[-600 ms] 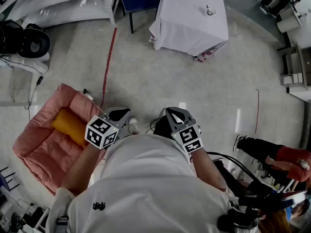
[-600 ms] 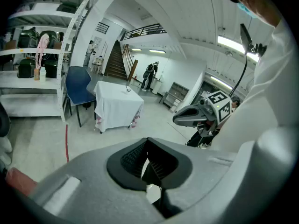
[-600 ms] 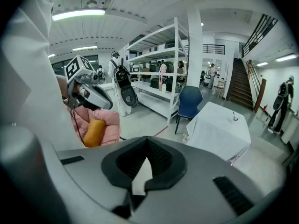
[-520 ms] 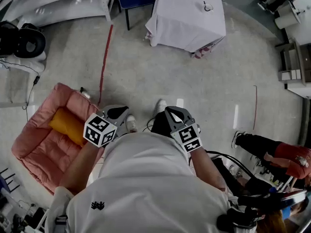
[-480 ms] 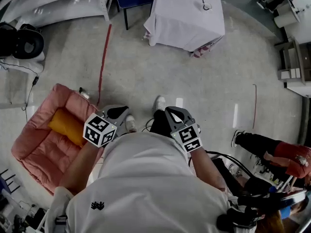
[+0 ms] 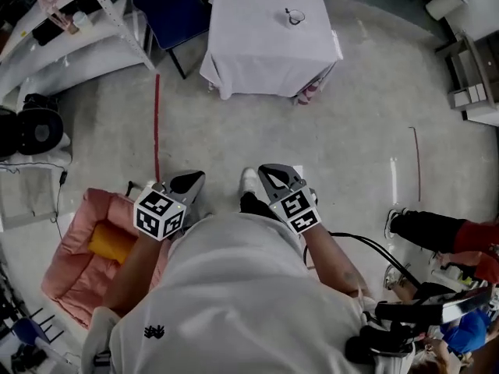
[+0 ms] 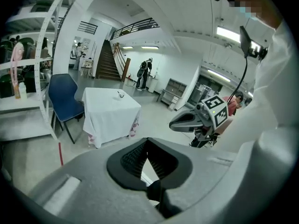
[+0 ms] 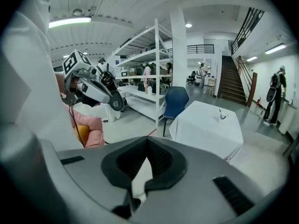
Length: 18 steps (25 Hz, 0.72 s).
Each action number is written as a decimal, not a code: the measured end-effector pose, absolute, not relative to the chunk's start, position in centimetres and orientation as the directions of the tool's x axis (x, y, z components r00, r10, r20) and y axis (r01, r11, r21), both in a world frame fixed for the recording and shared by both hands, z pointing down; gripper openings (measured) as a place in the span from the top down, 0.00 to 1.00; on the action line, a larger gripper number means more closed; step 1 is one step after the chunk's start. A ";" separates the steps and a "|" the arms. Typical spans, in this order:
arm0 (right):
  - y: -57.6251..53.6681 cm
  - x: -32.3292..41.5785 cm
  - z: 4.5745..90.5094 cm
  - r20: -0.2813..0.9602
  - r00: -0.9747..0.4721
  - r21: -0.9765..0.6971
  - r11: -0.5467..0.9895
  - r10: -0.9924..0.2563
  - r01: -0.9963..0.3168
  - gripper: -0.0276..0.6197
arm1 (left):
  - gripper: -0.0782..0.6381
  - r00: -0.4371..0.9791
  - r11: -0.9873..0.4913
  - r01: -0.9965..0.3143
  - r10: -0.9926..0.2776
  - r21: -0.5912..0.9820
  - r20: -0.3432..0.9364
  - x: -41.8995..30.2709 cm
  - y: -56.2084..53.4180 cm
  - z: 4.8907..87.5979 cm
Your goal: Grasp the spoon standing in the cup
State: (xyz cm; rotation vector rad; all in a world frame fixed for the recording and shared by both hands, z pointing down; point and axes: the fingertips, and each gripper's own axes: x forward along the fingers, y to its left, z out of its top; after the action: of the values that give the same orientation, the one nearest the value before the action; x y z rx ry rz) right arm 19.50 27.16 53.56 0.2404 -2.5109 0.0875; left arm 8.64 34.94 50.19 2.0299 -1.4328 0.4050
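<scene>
A wide hall with a pale grey concrete floor spreads below the person, who stands in a white shirt well back from the work. At the far side of the floor stands the surface, draped to the ground in a white cloth. A blue chair stands just beside its left edge, with white metal shelving further left. The cup sits on the surface's far half, right of the middle and clear of every edge. It is small from here. In the right gripper view a thin spoon rises from it, too small to make out in detail.

The left hand-held gripper is clenched on nothing, its dark ribbed pads meeting at the tips in its own view. The right hand-held gripper is clenched and empty too, its pads together. Both are held close to the person's body, angled downward toward the floor, well apart from the surface and the cup.

A red line runs along the floor on the left. Near it lies a pink cushion with an orange bolster on it. At the right edge of the head view a seated person's dark-trousered leg stretches across the floor.
</scene>
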 end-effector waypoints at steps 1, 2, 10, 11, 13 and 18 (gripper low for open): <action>25.3 19.8 53.6 0.580 -0.799 -0.005 0.981 -0.157 -0.196 0.95 | 0.88 0.368 -0.229 -0.925 -0.738 0.302 0.565 8.9 32.8 49.9; 23.6 20.2 53.7 0.580 -0.798 -0.001 0.979 -0.165 -0.203 0.95 | 0.88 0.372 -0.234 -0.924 -0.738 0.304 0.563 9.2 30.8 49.6; 12.6 23.3 56.0 0.609 -0.753 0.016 0.954 -0.248 -0.300 0.85 | 0.87 0.424 -0.311 -0.905 -0.702 0.290 0.572 11.6 19.5 48.9; 11.6 23.3 56.3 0.615 -0.747 0.015 0.951 -0.252 -0.308 0.85 | 0.87 0.428 -0.315 -0.903 -0.698 0.290 0.574 11.5 18.7 48.9; 9.9 22.8 57.2 0.631 -0.734 0.010 0.948 -0.252 -0.317 0.82 | 0.87 0.433 -0.313 -0.901 -0.694 0.301 0.574 10.9 17.1 49.2; 4.8 18.9 58.3 0.641 -0.714 0.032 0.940 -0.280 -0.339 0.81 | 0.87 0.453 -0.297 -0.889 -0.690 0.349 0.565 6.4 13.4 50.9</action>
State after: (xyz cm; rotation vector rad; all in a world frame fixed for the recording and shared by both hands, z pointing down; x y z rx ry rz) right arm 18.91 4.81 58.33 0.4359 -2.4085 0.1142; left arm 6.44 13.39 50.91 2.0777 -1.3133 0.4094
